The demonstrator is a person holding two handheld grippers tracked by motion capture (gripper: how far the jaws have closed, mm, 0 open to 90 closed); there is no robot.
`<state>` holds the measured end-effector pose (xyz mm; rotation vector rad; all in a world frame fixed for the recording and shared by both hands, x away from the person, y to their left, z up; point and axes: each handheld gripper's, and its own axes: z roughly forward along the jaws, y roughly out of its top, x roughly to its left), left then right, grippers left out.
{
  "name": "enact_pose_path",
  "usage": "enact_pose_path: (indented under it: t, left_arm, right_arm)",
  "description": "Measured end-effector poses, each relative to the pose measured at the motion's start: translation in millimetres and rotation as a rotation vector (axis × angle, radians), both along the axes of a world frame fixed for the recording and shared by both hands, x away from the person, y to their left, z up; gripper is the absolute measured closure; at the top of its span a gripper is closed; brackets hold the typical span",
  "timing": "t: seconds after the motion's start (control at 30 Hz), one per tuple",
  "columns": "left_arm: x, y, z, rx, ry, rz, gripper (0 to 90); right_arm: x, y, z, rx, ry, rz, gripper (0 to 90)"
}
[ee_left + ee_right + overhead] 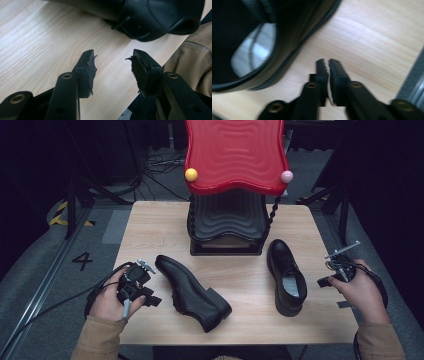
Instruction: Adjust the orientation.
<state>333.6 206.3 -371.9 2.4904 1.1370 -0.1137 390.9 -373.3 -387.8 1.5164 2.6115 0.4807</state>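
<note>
Two black leather shoes lie on the wooden table (240,280). The left shoe (192,291) rests on its side with its heel toward me; it also fills the top of the left gripper view (155,17). The right shoe (286,275) stands upright, its grey insole (252,53) showing. My left gripper (152,301) is held at the table's left edge, its jaws open and empty (113,70), pointing at the left shoe. To the right of the upright shoe my right gripper (324,282) has its jaws shut on nothing (328,66), close to the shoe's side.
A black stand with a wavy red top (235,152) rises at the table's back middle, carrying a yellow ball (191,174) and a pink ball (286,176). Grey floor, cables and dark frames surround the table. A tan sleeve (195,65) shows beside the left gripper.
</note>
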Motion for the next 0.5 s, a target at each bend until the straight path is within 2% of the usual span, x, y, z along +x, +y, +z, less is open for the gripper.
enact_pose_path:
  t: [0.03,0.1,0.17,0.3,0.4,0.5]
  left_arm:
    - [0.2,0.6,0.9,-0.004,-0.002,-0.001,53.2]
    - [-0.1,1.0,2.1,-0.013,-0.004,-0.002,52.7]
    - [-0.1,0.9,3.6,-0.016,-0.01,-0.001,52.3]
    - [-0.5,-0.7,4.1,-0.019,-0.006,-0.003,52.0]
    - [-0.8,-1.8,4.8,-0.017,-0.007,-0.006,51.9]
    - [-1.5,-2.7,5.6,-0.013,-0.008,-0.011,51.3]
  right_arm:
    - [-1.6,0.3,2.5,0.023,-0.006,0.005,89.9]
    - [-6.5,3.3,11.1,0.032,-0.038,0.025,90.0]
    - [-11.5,7.1,19.3,0.071,-0.053,0.055,90.0]
    - [-24.3,17.6,38.7,0.111,-0.106,0.101,90.0]
    - [-30.8,30.5,45.9,0.124,-0.115,0.157,90.0]
    - [-34.2,38.9,49.6,0.128,-0.121,0.184,90.0]
